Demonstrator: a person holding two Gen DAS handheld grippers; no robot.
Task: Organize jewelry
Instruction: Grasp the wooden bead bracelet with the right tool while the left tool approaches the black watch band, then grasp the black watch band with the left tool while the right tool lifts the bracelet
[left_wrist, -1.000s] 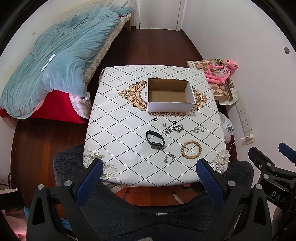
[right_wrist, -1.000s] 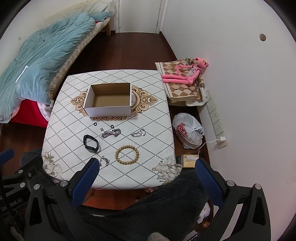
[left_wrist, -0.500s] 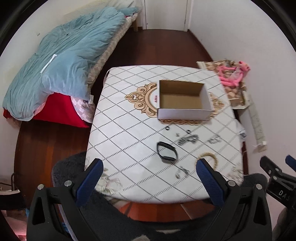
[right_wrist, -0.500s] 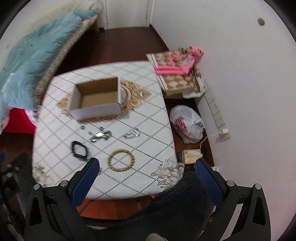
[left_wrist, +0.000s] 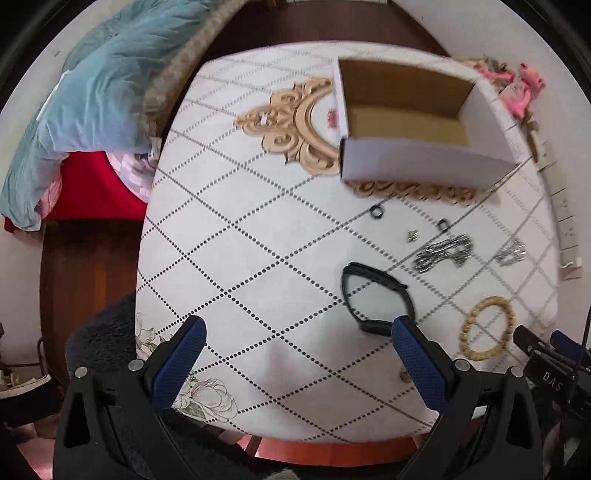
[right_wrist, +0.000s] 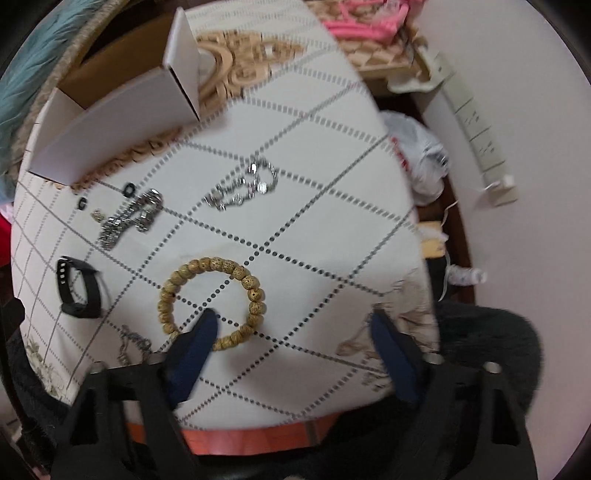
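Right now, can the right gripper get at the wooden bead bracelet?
Probably yes. The right gripper is open just above the wooden bead bracelet, one finger over its near edge, and nothing lies between them on the table.

Left gripper (left_wrist: 297, 332): has dropped toward the table (left_wrist: 229, 206), which now fills most of the frame; only part of the bed shows at upper left.
Black band (left_wrist: 376, 295): moved from frame centre to just beside the left gripper's right fingertip.
Right gripper (right_wrist: 291, 325): has closed in on the table too.
Bead bracelet (right_wrist: 212, 301): now at lower centre of the frame, its near rim behind the right gripper's left fingertip.
Cardboard box (right_wrist: 122, 99): shifted to the upper left of the right wrist view.
Sharpness: both views are now blurred.
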